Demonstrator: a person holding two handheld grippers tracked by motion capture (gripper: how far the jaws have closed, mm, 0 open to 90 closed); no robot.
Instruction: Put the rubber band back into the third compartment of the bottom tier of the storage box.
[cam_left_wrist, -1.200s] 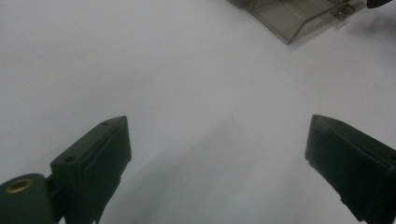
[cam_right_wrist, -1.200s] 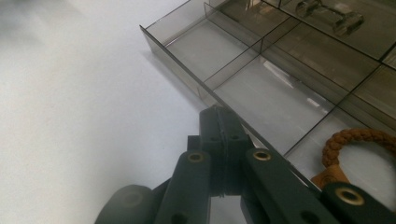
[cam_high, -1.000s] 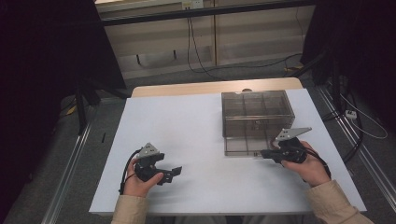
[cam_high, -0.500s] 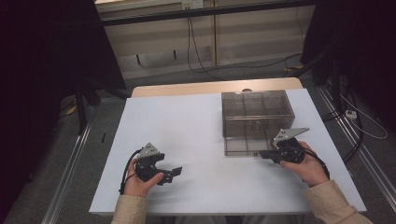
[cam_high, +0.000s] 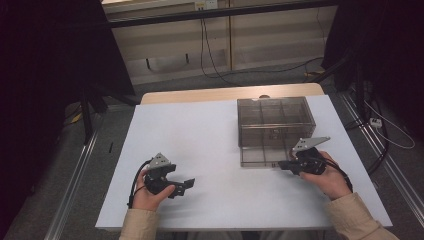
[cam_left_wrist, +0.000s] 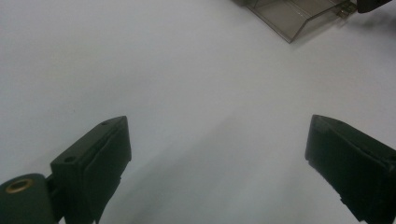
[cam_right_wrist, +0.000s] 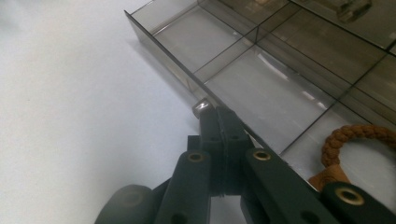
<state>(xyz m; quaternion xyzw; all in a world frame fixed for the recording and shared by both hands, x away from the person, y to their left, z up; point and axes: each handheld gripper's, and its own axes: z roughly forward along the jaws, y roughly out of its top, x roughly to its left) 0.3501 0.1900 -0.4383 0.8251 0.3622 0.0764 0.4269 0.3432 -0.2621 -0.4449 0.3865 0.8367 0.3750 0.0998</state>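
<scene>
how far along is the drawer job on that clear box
Partly done: the bottom drawer of the clear box is already slid out. In hand: the right hand-held gripper is shut on its knob. The left hand-held gripper waits open. What remains is unclear.

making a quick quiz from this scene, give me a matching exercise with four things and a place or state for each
Things:
1. left gripper
2. right gripper
3. drawer
4. braided ring

States or places:
A. pulled partway out of the clear box
B. jaws wide open over the bare white table
C. lying in a compartment of the drawer
D. jaws shut at the small knob on the drawer front

Pairs: 1-B, 2-D, 3-A, 4-C
</scene>
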